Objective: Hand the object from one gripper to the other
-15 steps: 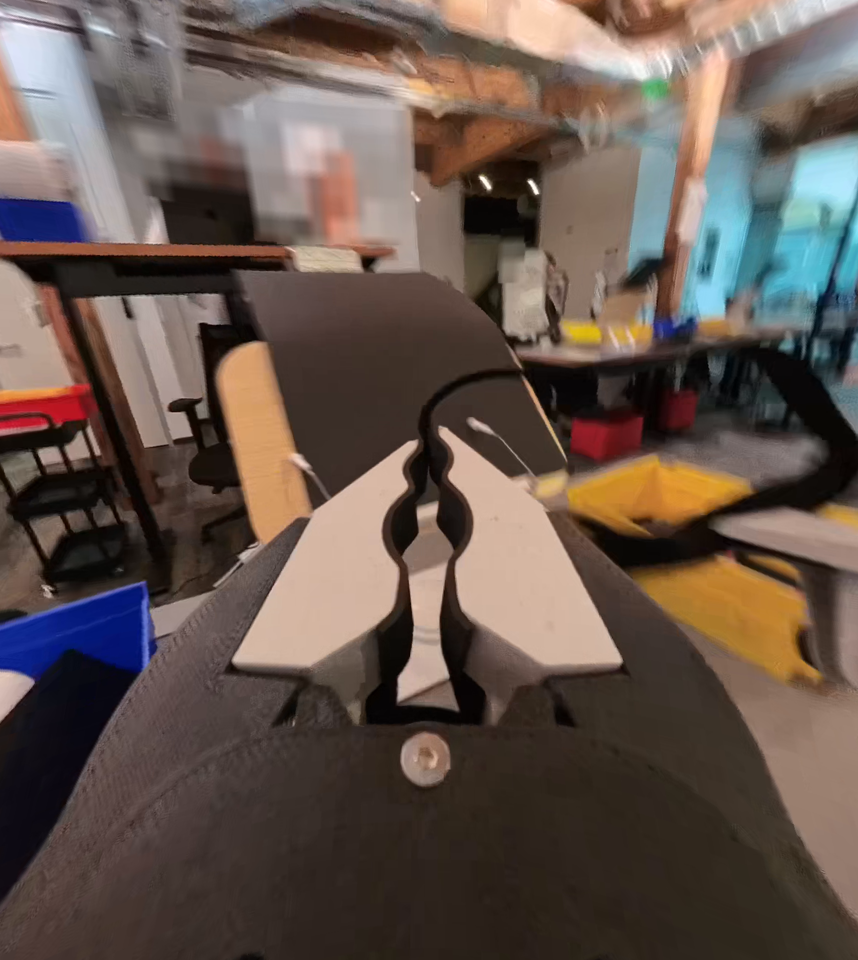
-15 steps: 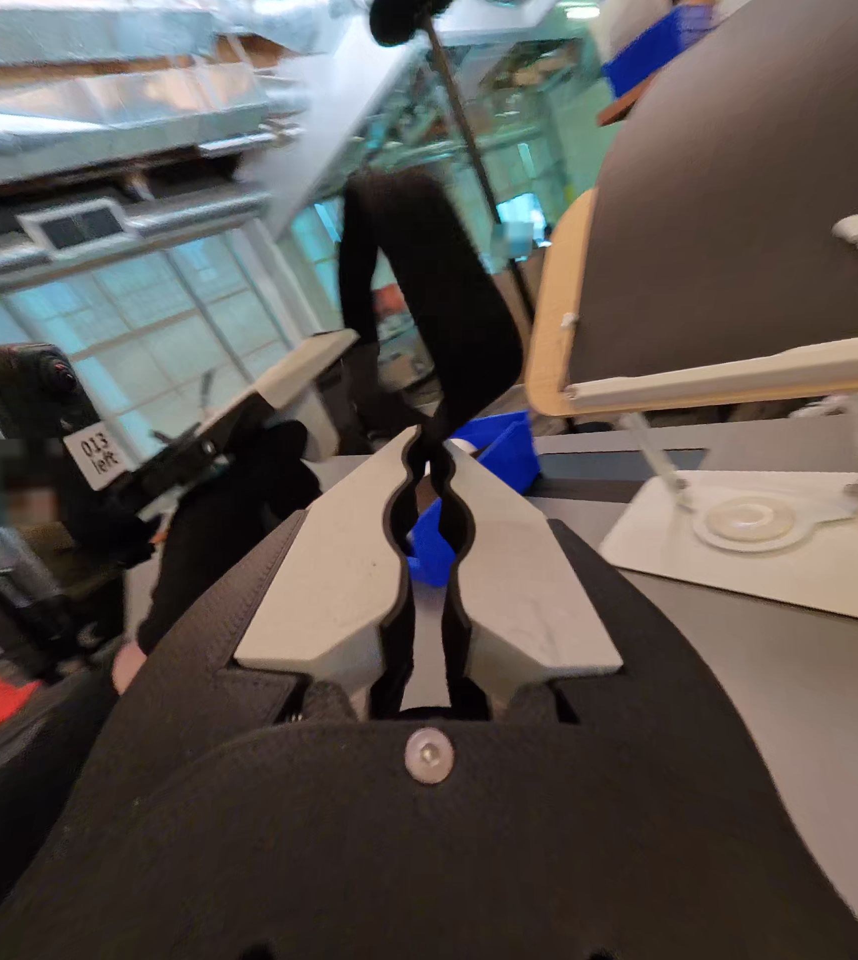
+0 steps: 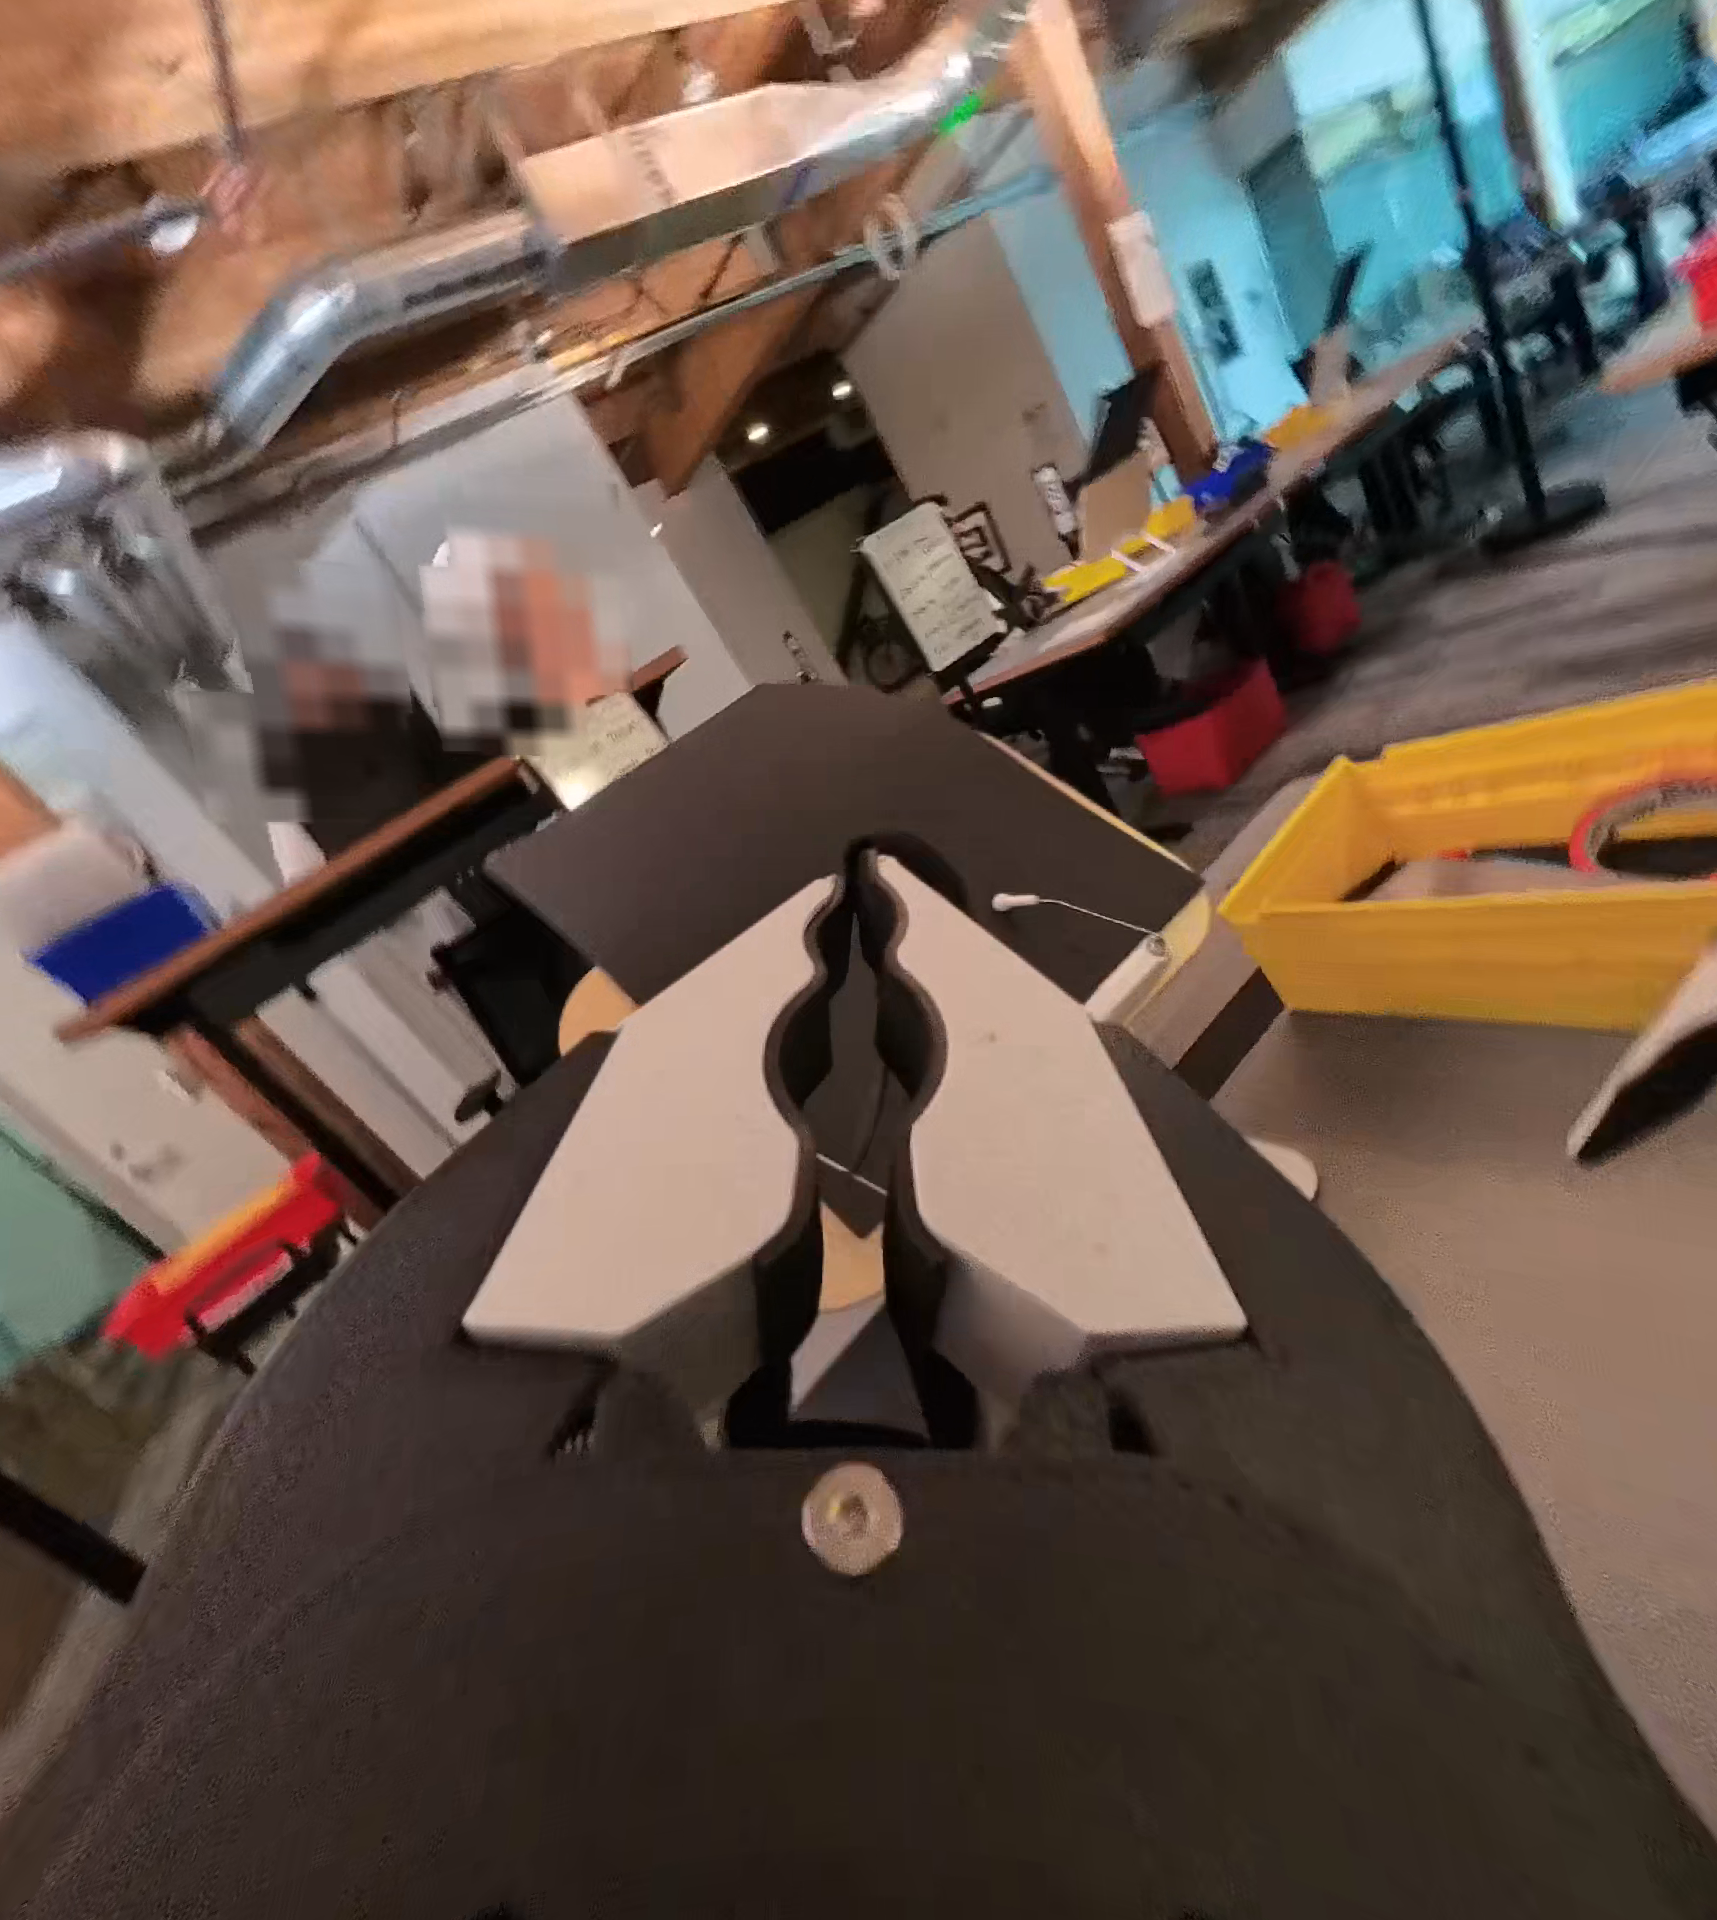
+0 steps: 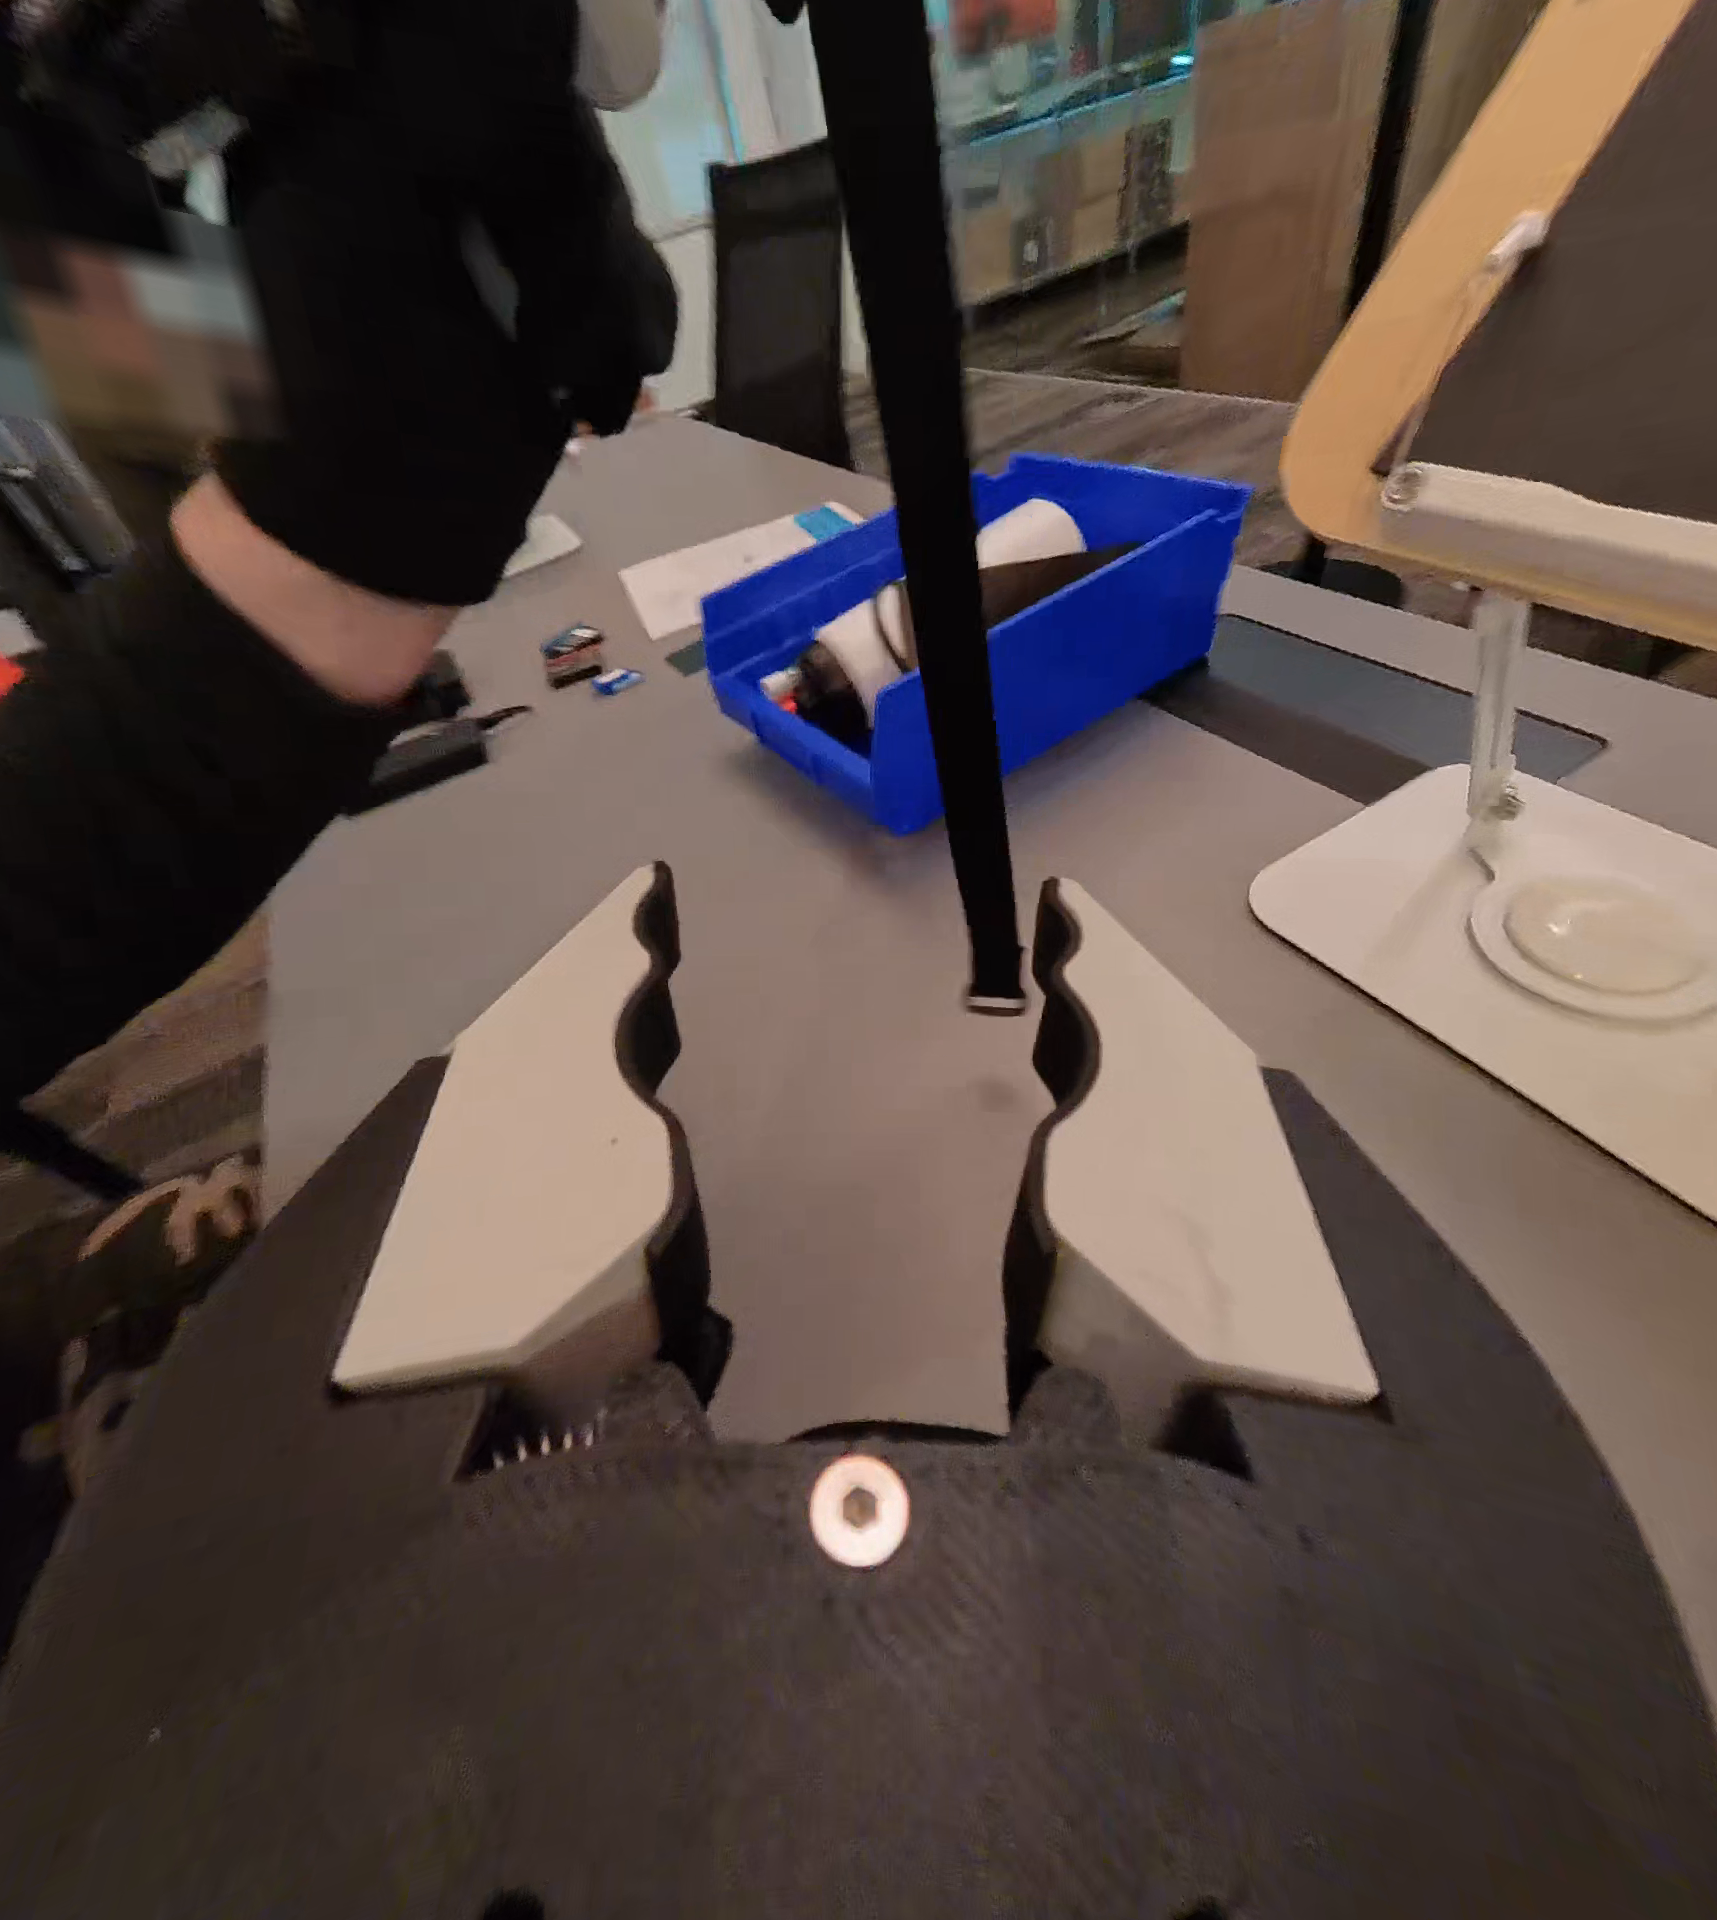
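One blue bin (image 4: 1030, 665) holds white and black rolls (image 4: 1030, 530)

The right tool (image 4: 854, 935) has its fingers spread wide over the grey bench (image 4: 833, 1143). A black strap (image 4: 921, 520) hangs down from above the frame, its lower end just beside the right finger's tip; whether they touch is unclear. Behind it sits a blue bin (image 4: 1030, 665) with rolled items inside. A white stand base (image 4: 1519, 1039) lies to the right. A gloved hand (image 4: 438, 343) is at upper left.
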{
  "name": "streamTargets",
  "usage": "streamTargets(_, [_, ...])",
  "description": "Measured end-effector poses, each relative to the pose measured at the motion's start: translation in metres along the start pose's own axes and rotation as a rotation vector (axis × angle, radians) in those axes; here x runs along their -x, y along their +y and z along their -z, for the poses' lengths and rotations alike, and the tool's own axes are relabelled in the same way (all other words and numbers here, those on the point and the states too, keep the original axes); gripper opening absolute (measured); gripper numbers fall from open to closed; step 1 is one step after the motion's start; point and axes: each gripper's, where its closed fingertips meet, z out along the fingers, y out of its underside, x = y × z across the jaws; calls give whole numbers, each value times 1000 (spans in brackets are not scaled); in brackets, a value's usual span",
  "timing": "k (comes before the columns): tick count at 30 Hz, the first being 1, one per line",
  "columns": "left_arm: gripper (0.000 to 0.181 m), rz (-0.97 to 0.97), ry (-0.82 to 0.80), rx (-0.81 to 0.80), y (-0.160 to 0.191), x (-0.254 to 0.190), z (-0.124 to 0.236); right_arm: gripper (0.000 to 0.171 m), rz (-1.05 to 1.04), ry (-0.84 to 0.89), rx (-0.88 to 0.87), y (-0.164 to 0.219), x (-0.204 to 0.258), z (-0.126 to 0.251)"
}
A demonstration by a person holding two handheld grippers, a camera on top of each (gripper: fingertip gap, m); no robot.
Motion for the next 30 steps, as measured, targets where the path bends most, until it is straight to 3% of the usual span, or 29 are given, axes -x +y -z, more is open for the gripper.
streamTargets(6, [0,-157,323,-113,-42,-55,14,59,35,-110,-271,-59,21,44])
streamTargets(12, [0,-180,559,-179,-79,-102,26,57,105,-249,-356,-84,64,45])
streamTargets(15, [0,-175,602,-190,-84,-112,26,40,75,-361,-394,-89,83,45])
streamTargets(17, [0,-170,601,-197,-84,-113,25,0,97,-352,-366,-85,84,43])
streamTargets(22, [0,-103,599,-142,-62,-106,12,0,101,-344,-352,-88,82,54])
streamTargets(23, [6,-68,597,-84,-49,-104,5,0,88,-342,-349,-90,82,56])
streamTargets(24, [24,-25,581,-12,-32,-102,-3,0,78,-320,-356,-92,78,57])
streamTargets(25, [54,34,565,56,-16,-99,-9,0,63,-300,-369,-96,74,58])
streamTargets(26, [69,107,573,113,-1,-100,-10,0,37,-294,-378,-99,72,60])
streamTargets(30, [70,323,623,137,24,-119,12,0,-16,-279,-422,-110,66,68])
